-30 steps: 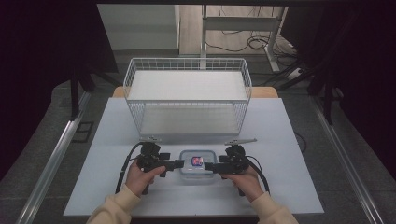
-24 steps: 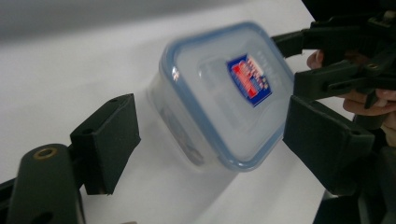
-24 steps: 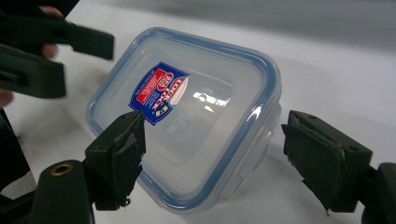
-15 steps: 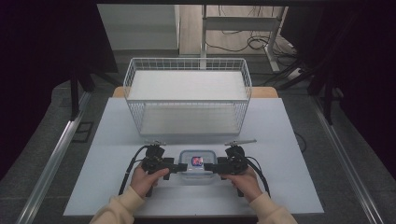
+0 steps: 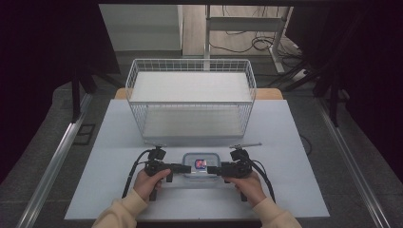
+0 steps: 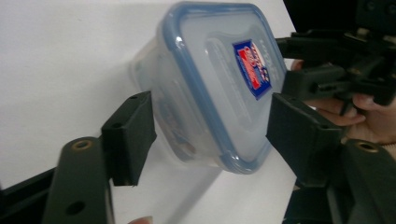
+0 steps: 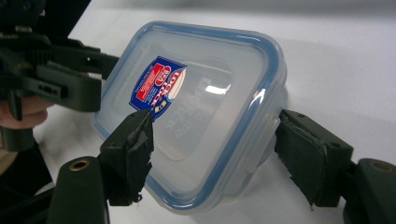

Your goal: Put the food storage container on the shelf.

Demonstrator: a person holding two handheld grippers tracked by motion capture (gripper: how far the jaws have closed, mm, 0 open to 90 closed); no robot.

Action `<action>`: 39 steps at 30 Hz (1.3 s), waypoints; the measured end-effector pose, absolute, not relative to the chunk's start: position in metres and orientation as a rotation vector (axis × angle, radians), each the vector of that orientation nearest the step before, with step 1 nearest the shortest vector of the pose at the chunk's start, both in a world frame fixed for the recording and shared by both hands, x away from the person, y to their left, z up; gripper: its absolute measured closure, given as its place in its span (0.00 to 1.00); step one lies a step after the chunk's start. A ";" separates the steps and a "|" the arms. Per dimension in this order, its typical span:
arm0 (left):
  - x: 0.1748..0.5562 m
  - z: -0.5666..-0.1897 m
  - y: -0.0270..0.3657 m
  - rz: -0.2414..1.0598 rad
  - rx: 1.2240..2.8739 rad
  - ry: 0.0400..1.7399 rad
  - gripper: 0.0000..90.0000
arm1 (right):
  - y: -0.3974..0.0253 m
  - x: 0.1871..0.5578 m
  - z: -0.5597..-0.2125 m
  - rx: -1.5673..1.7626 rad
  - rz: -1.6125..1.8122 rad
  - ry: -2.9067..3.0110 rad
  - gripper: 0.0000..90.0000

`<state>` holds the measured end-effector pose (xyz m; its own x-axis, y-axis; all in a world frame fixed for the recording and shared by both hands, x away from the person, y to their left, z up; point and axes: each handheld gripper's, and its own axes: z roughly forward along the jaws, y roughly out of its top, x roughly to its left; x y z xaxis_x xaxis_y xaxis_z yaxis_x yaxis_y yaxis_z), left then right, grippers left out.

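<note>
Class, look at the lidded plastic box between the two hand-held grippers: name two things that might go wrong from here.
1. Each hand-held gripper, left and right, straddles one end of the box with its jaws apart. If only one closes, the box may tip or slide on the table.
2. The wire basket stands just beyond; a rushed lift might knock its front.

I hold my left gripper [image 5: 183,168] in my left hand [image 5: 148,182] and my right gripper [image 5: 212,169] in my right hand [image 5: 246,183], the two tools pointing inward at each other, tips close together. Both pairs of black jaws stand spread apart, one jaw to either side of each tool's line of sight. My forearms, in pale yellow sleeves [image 5: 116,213], angle in behind the grips.
</note>
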<state>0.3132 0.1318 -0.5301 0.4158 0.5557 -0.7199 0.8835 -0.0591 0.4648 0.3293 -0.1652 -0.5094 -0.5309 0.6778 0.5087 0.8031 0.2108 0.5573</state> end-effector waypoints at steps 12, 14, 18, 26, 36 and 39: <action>0.305 -0.524 0.130 -0.364 1.758 1.273 0.54 | -0.170 0.326 -0.509 -1.519 -1.217 -2.217 0.42; 0.306 -0.524 0.130 -0.371 1.751 1.275 0.55 | -0.171 0.325 -0.508 -1.523 -1.222 -2.210 0.42; 0.306 -0.524 0.131 -0.375 1.735 1.280 0.58 | -0.176 0.325 -0.510 -1.521 -1.237 -2.163 0.46; 0.306 -0.524 0.134 -0.381 1.713 1.284 0.61 | -0.177 0.323 -0.510 -1.510 -1.246 -2.163 0.47; 0.303 -0.523 0.136 -0.365 1.683 1.288 0.67 | -0.178 0.323 -0.508 -1.509 -1.266 -2.146 0.51; 0.302 -0.521 0.137 -0.352 1.684 1.287 0.67 | -0.178 0.323 -0.508 -1.513 -1.269 -2.139 0.52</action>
